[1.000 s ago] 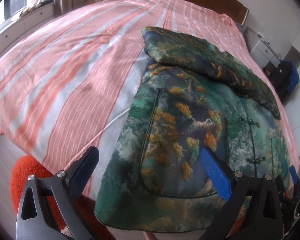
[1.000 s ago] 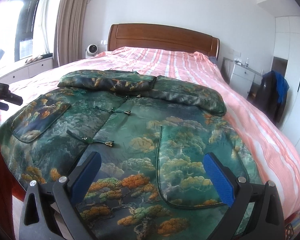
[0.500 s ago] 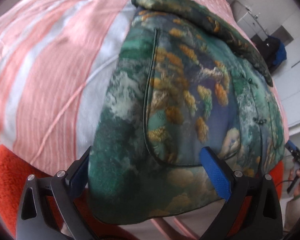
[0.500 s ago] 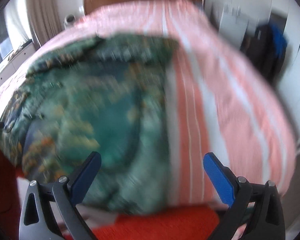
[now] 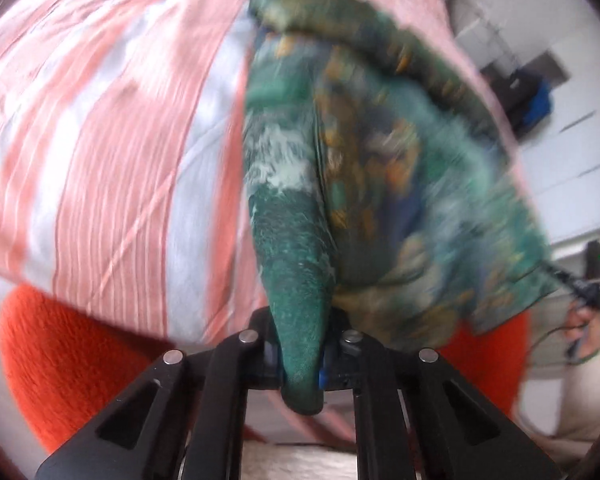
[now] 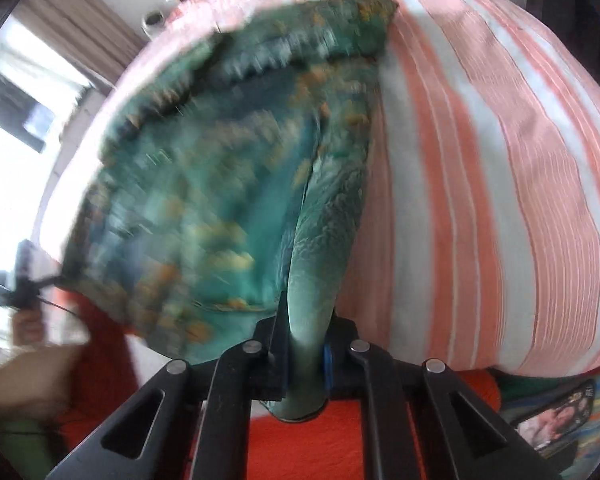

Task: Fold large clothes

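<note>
Left wrist view: my left gripper (image 5: pixel 300 354), jaws closed hard on a bunched corner of the hem of the green patterned jacket (image 5: pixel 380 160). Right wrist view: my right gripper (image 6: pixel 306 360), jaws likewise clamped on the opposite hem corner, fabric gathered into a tight fold between the pads. Jacket location: flat on the striped bedspread (image 5: pixel 100 140), hem at the near edge of the bed, sleeves folded across the far end. Long axis: runs from my jaws away toward the headboard; collar end points away from me. Handling note, as I judge it: raise both corners together, keep the hem taut and level between the two grips, carry it toward the sleeves; uneven lift would skew the crease.
</note>
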The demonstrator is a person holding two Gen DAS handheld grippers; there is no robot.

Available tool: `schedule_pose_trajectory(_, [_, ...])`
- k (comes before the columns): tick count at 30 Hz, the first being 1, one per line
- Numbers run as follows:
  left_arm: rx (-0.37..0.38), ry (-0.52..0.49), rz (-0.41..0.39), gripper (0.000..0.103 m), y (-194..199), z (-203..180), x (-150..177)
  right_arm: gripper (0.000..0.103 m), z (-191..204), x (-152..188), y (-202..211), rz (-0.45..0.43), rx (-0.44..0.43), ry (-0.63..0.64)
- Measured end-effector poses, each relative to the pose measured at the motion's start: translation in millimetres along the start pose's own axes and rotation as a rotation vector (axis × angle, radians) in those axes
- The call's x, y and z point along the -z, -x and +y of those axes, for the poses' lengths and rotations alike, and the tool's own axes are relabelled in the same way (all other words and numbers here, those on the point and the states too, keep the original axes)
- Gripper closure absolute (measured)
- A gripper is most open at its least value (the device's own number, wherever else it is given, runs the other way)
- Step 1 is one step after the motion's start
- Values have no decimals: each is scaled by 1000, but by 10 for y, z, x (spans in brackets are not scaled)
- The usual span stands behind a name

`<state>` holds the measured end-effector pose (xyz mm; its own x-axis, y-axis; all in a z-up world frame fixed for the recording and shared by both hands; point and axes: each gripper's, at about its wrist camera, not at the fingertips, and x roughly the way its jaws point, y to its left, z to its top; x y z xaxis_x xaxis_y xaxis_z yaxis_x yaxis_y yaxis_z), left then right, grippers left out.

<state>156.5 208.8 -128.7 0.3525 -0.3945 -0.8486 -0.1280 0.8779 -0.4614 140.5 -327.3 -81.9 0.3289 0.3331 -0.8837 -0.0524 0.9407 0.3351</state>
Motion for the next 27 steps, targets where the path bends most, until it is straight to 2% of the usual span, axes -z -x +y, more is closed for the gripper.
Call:
schedule_pose_trajectory(2, [86, 15, -48, 95, 238, -40, -330, 92, -9, -230, 230, -62, -93, -44])
schedule_pose_trajectory(4, [124, 15, -103, 95, 405, -97, -668, 92, 7, -572, 462, -152, -167, -72])
schedule_pose_trajectory(6, [121, -7, -180, 95, 546, -216, -1158, 92, 39, -900, 572, -225, -186, -83])
schedule_pose_trajectory(8, [117, 1, -276, 92, 611, -351, -1753, 92, 62, -1398, 594, -306, -161, -87])
schedule_pose_trajectory(10, [99, -3, -373, 81, 570, -474, -2339, 93, 67, -1922, 520, -383, -101, -85])
schedule_pose_trajectory(11, [69, -7, -372, 56, 458, -535, -2635, 93, 46, -2155, 452, -417, -84, -100])
schedule_pose_trajectory(12, [31, -4, -338, 28, 368, -526, -2863, 90, -4, -2395, 347, -444, -77, -128])
schedule_pose_trajectory(13, [-45, 12, -309, 22, 264, -516, -3060, 82, -114, -2641, 184, -457, -86, -191])
schedule_pose_trajectory(14, [-124, 31, -312, 22, 227, -499, -3151, 71, -210, -2754, 89, -453, -98, -244])
schedule_pose_trajectory(15, [-146, 27, -320, 21, 222, -482, -3186, 39, -306, -2851, -37, -446, -108, -306])
schedule_pose_trajectory(16, [-123, 9, -324, 20, 230, -477, -3192, 4, -350, -2865, -75, -457, -93, -338])
schedule_pose_trajectory(17, [-85, -14, -331, 14, 262, -430, -3159, 0, -374, -2866, -96, -482, -88, -354])
schedule_pose_trajectory(18, [-73, -32, -346, 6, 283, -370, -3107, 0, -397, -2874, -91, -498, -92, -349])
schedule_pose_trajectory(19, [-86, -48, -362, 4, 311, -275, -3026, 0, -416, -2878, -111, -490, -84, -328])
schedule_pose_trajectory(21, [-140, -90, -337, 4, 67, -239, -3040, 0, -404, -2925, -183, -445, -30, -258])
schedule_pose_trajectory(23, [-204, -104, -247, 5, -351, -246, -3105, 0, -316, -3007, -341, -389, 15, -175])
schedule_pose_trajectory(25, [-248, -104, -178, 16, -750, -259, -3174, 1, -163, -3066, -603, -315, 90, -99])
schedule_pose_trajectory(26, [-260, -107, -148, 36, -899, -256, -3165, 2, -147, -3062, -664, -300, 107, -80])
schedule_pose_trajectory(27, [-252, -111, -122, 69, -1018, -273, -3136, 10, -88, -3071, -788, -289, 123, -53])
